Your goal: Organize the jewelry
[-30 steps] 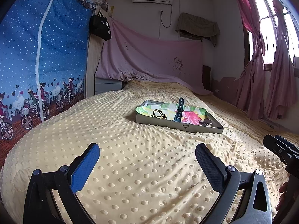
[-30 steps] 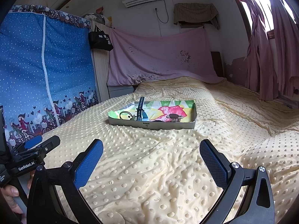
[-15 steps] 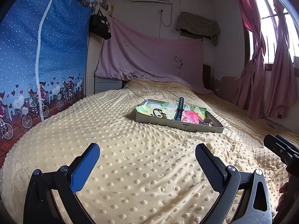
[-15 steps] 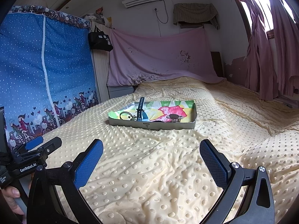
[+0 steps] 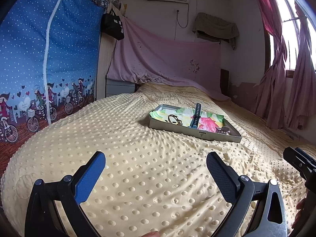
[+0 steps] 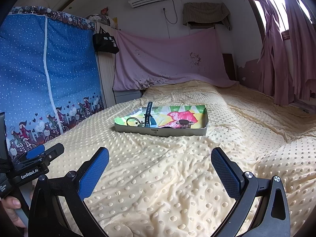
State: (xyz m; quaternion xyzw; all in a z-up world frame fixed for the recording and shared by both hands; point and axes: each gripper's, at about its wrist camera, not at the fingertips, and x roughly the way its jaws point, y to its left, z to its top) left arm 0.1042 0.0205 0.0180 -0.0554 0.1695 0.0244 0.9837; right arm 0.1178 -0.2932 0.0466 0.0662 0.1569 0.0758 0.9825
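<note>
A shallow grey tray (image 5: 177,129) (image 6: 138,128) lined with bright patterned paper lies on the bed ahead. In it are a dark blue watch strap (image 5: 196,114) (image 6: 148,114), a gold ring-shaped piece (image 5: 173,119) (image 6: 132,120) at its left, and a brown hair claw (image 5: 222,129) (image 6: 184,122) at its right. My left gripper (image 5: 156,166) is open and empty over the blanket, well short of the tray. My right gripper (image 6: 160,162) is also open and empty, short of the tray. Each gripper shows at the edge of the other's view.
A cream dotted blanket (image 5: 138,167) covers the bed. A blue fabric wardrobe (image 5: 39,59) stands at the left, with a black bag (image 5: 112,26) hanging beside it. A pink sheet (image 5: 167,59) hangs behind the bed. Pink curtains (image 5: 286,79) hang at the right.
</note>
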